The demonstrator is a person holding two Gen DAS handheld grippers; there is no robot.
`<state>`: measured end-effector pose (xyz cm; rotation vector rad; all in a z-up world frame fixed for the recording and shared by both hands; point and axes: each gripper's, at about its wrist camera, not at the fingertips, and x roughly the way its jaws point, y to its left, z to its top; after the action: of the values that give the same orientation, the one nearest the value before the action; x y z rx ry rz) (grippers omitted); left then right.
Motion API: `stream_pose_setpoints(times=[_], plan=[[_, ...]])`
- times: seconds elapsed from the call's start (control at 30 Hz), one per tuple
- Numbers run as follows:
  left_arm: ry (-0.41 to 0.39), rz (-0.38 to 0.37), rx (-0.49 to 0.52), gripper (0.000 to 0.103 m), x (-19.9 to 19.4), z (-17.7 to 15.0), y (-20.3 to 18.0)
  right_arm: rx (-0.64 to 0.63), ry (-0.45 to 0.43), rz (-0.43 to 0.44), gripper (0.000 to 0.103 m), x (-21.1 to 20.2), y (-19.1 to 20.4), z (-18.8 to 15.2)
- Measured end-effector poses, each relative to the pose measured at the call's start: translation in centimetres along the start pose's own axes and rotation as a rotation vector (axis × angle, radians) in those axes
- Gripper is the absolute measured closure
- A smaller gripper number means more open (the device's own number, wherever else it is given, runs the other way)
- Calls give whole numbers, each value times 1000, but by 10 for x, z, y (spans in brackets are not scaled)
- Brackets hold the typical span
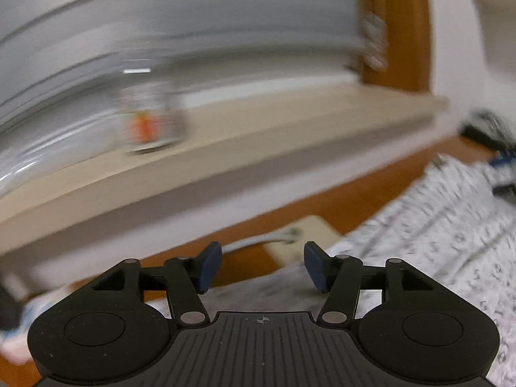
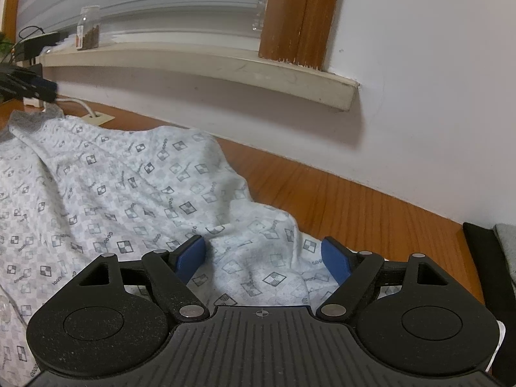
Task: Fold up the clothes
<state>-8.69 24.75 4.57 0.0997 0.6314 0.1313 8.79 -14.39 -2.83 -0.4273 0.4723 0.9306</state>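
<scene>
The garment (image 2: 106, 187) lies rumpled across the wooden table (image 2: 354, 200), pale with a checked print and a grey neckband at far left. The right gripper (image 2: 262, 259) hovers with jaws apart over a raised fold, likely to pinch it. The left gripper (image 1: 262, 266) is open and empty.

wooden table (image 2: 354, 193), patterned garment (image 2: 113, 177), perhaps cable (image 2: 82, 104)
</scene>
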Motion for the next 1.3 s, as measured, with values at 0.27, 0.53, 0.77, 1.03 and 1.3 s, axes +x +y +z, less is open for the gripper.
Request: stream_pose_setpoints(times=[0.27, 0.53, 0.77, 1.03, 1.3], plan=[[77, -79, 194, 40, 26, 15, -47, -4, -5, 9, 24, 0, 1, -1], [72, -171, 167, 31, 39, 25, -64, -12, -8, 31, 23, -1, 2, -1], [64, -247, 98, 43, 59, 40, -69, -19, -11, 28, 20, -1, 2, -1], [71, -315, 104, 61, 77, 48, -89, -19, -13, 38, 19, -1, 2, -1], [-95, -232, 144, 101, 55, 58, -97, -29, -13, 44, 19, -1, 4, -1]])
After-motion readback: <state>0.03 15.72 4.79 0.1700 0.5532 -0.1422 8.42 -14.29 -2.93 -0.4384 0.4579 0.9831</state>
